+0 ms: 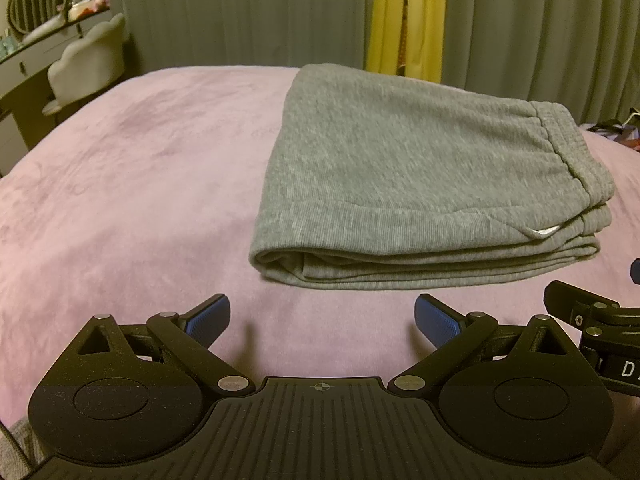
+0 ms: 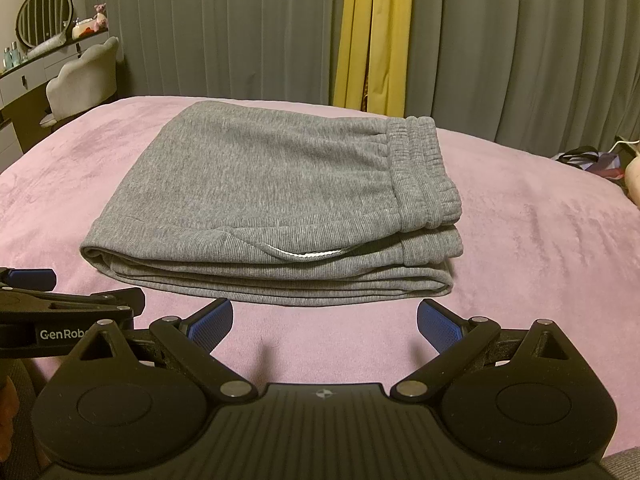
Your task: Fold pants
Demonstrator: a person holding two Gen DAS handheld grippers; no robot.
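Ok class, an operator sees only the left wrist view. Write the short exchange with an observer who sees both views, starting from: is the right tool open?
Operator: Is the right tool open?
Observer: Yes. The right tool is open and empty, just short of the folded pants.
Operator: Is anything printed on the side of my left tool?
Observer: Yes, a white label reading "GenRob", with the rest hidden.
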